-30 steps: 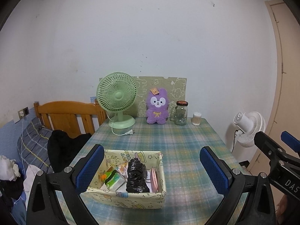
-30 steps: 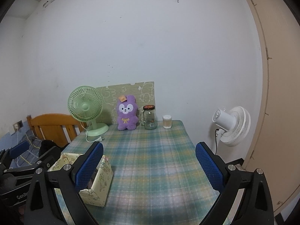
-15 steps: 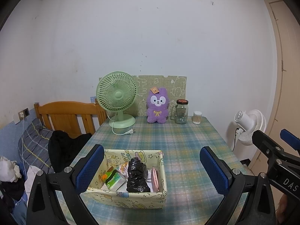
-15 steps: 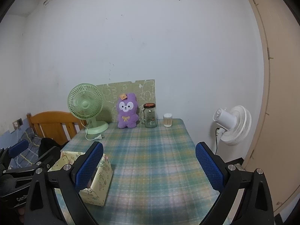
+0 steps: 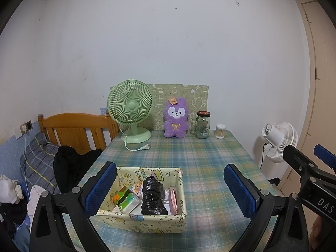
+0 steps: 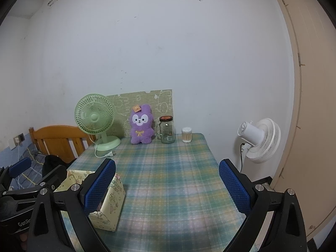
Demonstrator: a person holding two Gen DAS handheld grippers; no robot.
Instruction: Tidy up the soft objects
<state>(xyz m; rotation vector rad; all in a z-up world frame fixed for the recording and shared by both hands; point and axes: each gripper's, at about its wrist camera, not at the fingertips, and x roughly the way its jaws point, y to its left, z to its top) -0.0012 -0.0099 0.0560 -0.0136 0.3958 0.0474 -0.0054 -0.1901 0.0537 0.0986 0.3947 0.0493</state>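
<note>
Two grippers, both with jaws spread wide and empty: left gripper (image 5: 170, 189), right gripper (image 6: 167, 185). One plaid table (image 5: 199, 161). One plush (image 5: 175, 117), purple, upright at the far edge, between the green fan (image 5: 130, 109) and one jar (image 5: 202, 124); one swab tub (image 5: 220, 131) right of the jar. One white fan (image 6: 259, 139) off the table, right. One box (image 5: 147, 219) near left. Left view alone shows the box contents: a black bag (image 5: 152, 197), a tissue pack (image 5: 126, 201), a pink item. Right view shows only the box's outer wall.
</note>
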